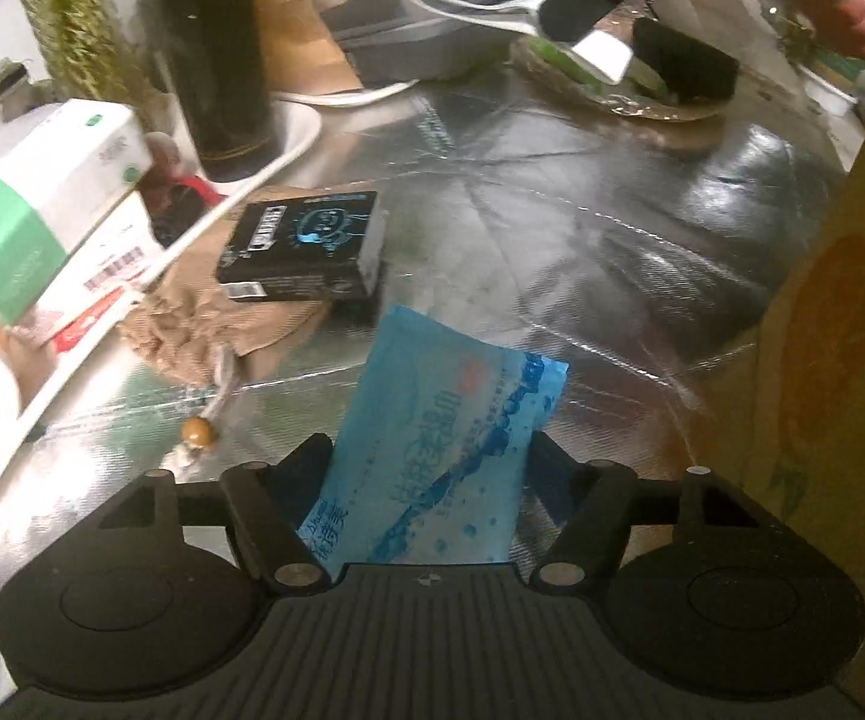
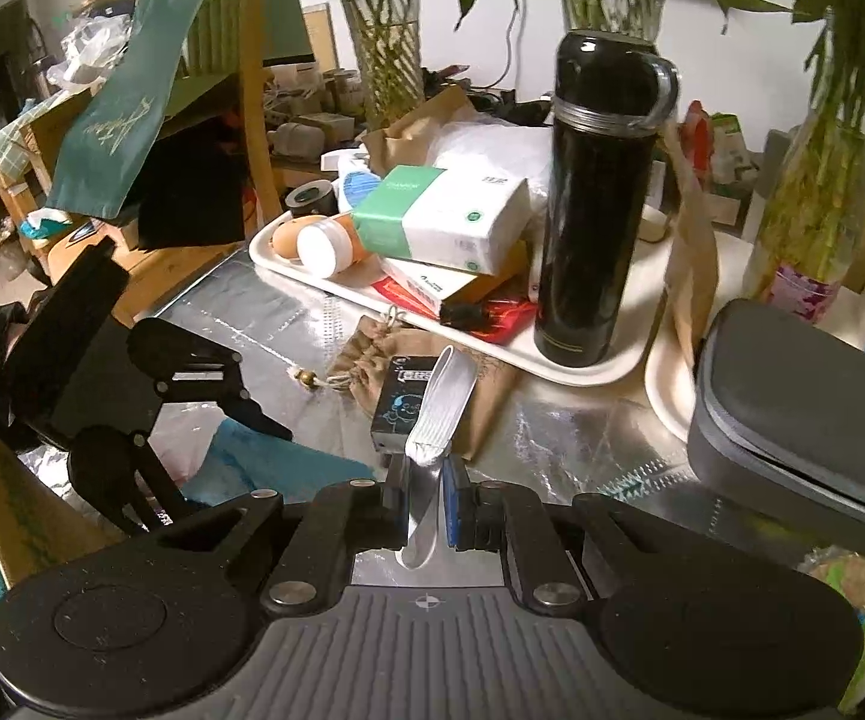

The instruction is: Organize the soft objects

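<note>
Our left gripper (image 1: 429, 474) clamps a blue wet-wipe pack (image 1: 444, 438), which sticks out ahead of its fingers over the foil-covered table (image 1: 582, 228). Our right gripper (image 2: 426, 504) pinches a white shoehorn (image 2: 441, 402) upright between closed pads. Just beyond the shoehorn's tip lie a small black box (image 2: 399, 405) and a tan drawstring pouch (image 2: 372, 360).

The blue packet (image 1: 432, 456) is showing big white Chinese writing, too blurry to read. The green and white box (image 2: 441, 219) is carrying small pale letters on its green end; they may say "CHANSON". A gold scribbly word is running along the green banner (image 2: 123, 120), unreadable. The small black box (image 1: 306, 246) is showing a blue cartoon picture and a barcode.
</note>
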`<state>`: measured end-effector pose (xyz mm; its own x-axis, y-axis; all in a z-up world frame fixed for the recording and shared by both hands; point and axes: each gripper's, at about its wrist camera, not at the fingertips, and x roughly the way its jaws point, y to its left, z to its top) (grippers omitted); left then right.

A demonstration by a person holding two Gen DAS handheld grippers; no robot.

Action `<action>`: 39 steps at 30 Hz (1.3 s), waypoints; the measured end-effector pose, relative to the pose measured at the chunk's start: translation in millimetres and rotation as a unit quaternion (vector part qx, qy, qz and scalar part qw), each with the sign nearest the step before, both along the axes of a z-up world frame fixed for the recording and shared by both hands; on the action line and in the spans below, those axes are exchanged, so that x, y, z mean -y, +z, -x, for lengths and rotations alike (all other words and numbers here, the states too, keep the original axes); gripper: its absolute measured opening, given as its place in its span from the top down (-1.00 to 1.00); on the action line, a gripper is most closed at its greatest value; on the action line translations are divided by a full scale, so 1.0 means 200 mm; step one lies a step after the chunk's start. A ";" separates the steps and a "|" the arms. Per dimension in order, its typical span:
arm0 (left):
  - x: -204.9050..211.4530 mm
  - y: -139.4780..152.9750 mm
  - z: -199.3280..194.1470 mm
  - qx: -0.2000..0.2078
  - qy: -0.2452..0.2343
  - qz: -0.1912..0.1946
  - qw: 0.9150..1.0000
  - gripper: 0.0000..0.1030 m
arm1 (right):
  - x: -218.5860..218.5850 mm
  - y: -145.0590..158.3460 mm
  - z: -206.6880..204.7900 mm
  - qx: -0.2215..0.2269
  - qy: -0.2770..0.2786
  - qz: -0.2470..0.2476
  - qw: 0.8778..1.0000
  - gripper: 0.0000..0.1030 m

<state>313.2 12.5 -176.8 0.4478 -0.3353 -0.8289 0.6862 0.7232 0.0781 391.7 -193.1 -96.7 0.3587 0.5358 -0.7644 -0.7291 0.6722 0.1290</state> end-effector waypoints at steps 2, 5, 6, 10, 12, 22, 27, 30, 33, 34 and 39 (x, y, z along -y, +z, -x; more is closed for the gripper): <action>-0.01 0.03 0.01 0.010 0.016 -0.017 1.000 -0.31 | 0.01 0.02 0.02 0.007 -0.007 0.009 1.000 0.74; -0.05 0.11 0.03 0.025 0.048 -0.021 0.998 -0.31 | 0.04 0.08 0.04 0.013 -0.013 0.007 1.000 0.74; -0.08 0.14 0.04 0.030 0.060 -0.018 0.998 -0.31 | 0.04 0.09 0.06 0.019 -0.016 0.011 1.000 0.74; -0.16 0.28 0.07 0.044 0.115 -0.008 0.992 -0.31 | 0.07 0.13 0.10 0.010 -0.041 -0.004 0.999 0.75; -0.20 0.34 0.10 0.052 0.146 -0.012 0.988 -0.31 | 0.08 0.15 0.14 0.007 -0.048 -0.007 0.999 0.76; -0.24 0.70 0.31 0.081 0.263 0.010 0.961 -0.31 | 0.08 0.38 0.36 0.014 -0.070 -0.004 0.997 0.80; -0.21 0.82 0.43 0.082 0.318 0.020 0.944 -0.31 | 0.09 0.49 0.48 0.013 -0.069 -0.002 0.998 0.82; -0.19 0.88 0.52 0.080 0.346 0.028 0.934 -0.31 | 0.11 0.54 0.56 0.009 -0.070 -0.005 0.997 0.82; -0.16 0.94 0.60 0.074 0.368 0.037 0.926 -0.31 | 0.11 0.55 0.64 -0.002 -0.073 -0.007 0.997 0.83; -0.15 0.95 0.63 0.072 0.374 0.036 0.924 -0.31 | 0.11 0.55 0.67 -0.008 -0.073 -0.009 0.997 0.83; -0.10 1.02 0.78 0.061 0.394 0.049 0.916 -0.31 | 0.10 0.57 0.80 -0.020 -0.060 -0.012 0.998 0.83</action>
